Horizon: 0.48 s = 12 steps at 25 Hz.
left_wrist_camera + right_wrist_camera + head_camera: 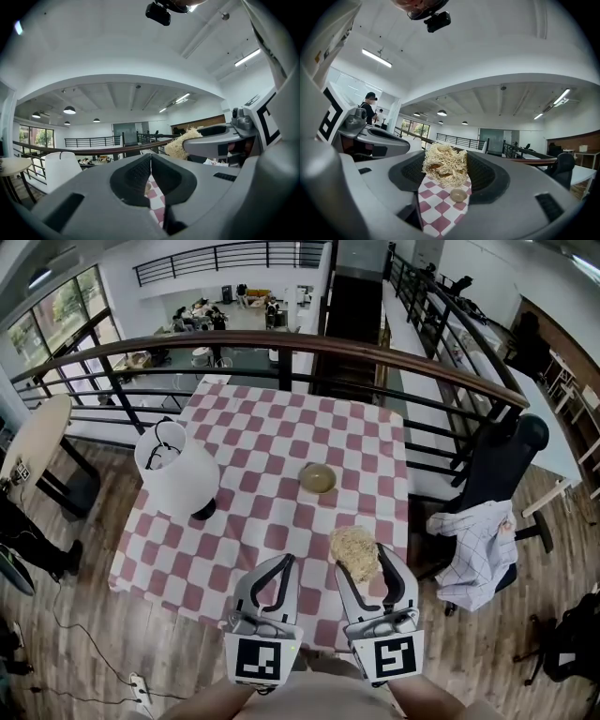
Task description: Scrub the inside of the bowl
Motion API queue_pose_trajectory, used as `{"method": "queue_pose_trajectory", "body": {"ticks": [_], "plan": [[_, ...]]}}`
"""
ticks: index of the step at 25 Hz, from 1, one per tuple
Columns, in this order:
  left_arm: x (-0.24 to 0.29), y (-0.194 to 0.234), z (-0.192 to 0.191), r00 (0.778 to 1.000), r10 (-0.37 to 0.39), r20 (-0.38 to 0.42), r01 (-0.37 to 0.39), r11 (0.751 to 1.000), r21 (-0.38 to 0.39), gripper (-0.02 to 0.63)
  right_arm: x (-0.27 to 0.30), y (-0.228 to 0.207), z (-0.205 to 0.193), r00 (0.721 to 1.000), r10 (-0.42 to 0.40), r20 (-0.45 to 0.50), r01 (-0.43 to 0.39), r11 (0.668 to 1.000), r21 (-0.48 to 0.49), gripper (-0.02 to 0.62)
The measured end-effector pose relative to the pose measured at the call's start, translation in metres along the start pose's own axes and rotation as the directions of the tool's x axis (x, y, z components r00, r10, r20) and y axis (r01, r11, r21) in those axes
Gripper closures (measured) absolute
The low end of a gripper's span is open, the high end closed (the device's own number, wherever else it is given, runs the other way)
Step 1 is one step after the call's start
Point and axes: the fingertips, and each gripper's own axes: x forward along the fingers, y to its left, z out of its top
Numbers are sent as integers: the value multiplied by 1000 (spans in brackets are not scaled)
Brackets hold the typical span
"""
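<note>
Left to right: a smooth white tapered container (178,470) stands on the checked tablecloth (253,418). The left gripper (281,566) is clenched on nothing, its ribbed pads meeting, and the small, shallow tan bowl (318,478) sits near the table's middle, well ahead of both grippers. The right gripper (364,559) pinches a pale, tangled fibrous scrubber (354,552). The bowl looks light, rigid and smooth, likely to skid on the cloth under scrubbing, so its rim is the place to steady it; the scrubber appears soft, springy and compressible.
</note>
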Motion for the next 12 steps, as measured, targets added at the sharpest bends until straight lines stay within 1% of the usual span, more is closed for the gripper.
{"method": "queue_pose_trajectory", "body": {"ticks": [3, 6, 9, 12], "plan": [[7, 0, 2, 1000, 13, 11, -13, 999, -30, 589, 2, -5, -9, 1000, 14, -21, -14, 1000, 4, 344], [18, 2, -2, 1000, 19, -6, -19, 997, -69, 589, 7, -14, -16, 999, 19, -30, -18, 1000, 17, 344], [32, 11, -10, 999, 46, -17, -47, 993, -110, 589, 16, -23, -13, 999, 32, -1, -32, 998, 57, 344], [46, 18, -19, 997, 64, -37, -68, 991, -119, 588, 26, -32, -14, 999, 41, 5, -41, 996, 83, 344]]}}
